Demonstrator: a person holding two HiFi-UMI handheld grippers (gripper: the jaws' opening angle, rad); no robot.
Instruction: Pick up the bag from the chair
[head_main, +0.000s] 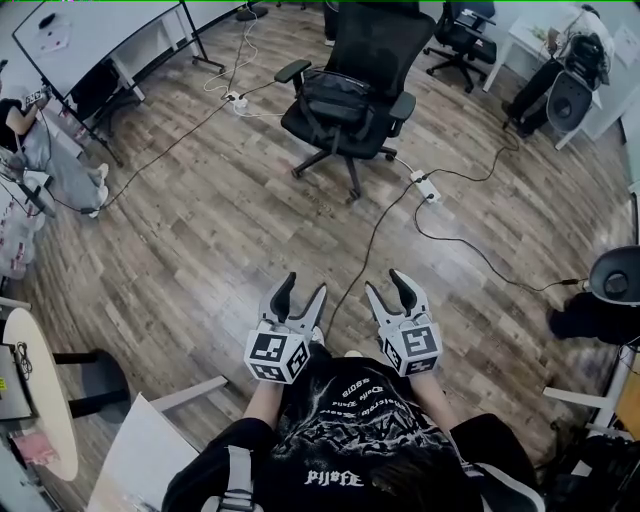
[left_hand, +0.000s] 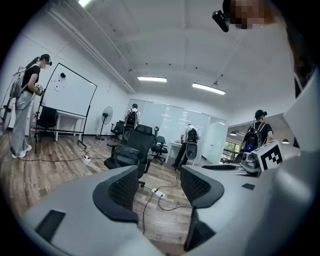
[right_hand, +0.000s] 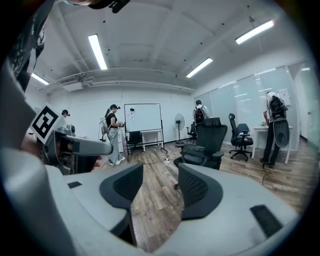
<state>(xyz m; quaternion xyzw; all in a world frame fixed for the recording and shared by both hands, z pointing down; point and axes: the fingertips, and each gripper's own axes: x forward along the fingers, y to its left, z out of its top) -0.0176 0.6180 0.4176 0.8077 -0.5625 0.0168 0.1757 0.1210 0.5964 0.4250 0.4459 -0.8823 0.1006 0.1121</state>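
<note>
My left gripper (head_main: 305, 286) and my right gripper (head_main: 384, 283) both stand wide open, nothing between their jaws. Well ahead of them, the black bag (head_main: 338, 100) lies on the seat of the chair (head_main: 380, 45).

In the head view the bag (head_main: 345, 100) lies dark on the dark seat of the chair (head_main: 378, 45), so its edges and straps are hard to trace. In both gripper views it is too small for any detail. The hands behind the left gripper (head_main: 305, 283) and the right gripper (head_main: 384, 280) are hidden under the marker cubes (head_main: 275, 355). The left edge cuts off the round table (head_main: 50, 400) and a standing person (head_main: 55, 160), the right edge cuts a dark round object (head_main: 615, 278) that cannot be identified, and the whiteboard (head_main: 95, 30) runs off the top
</note>
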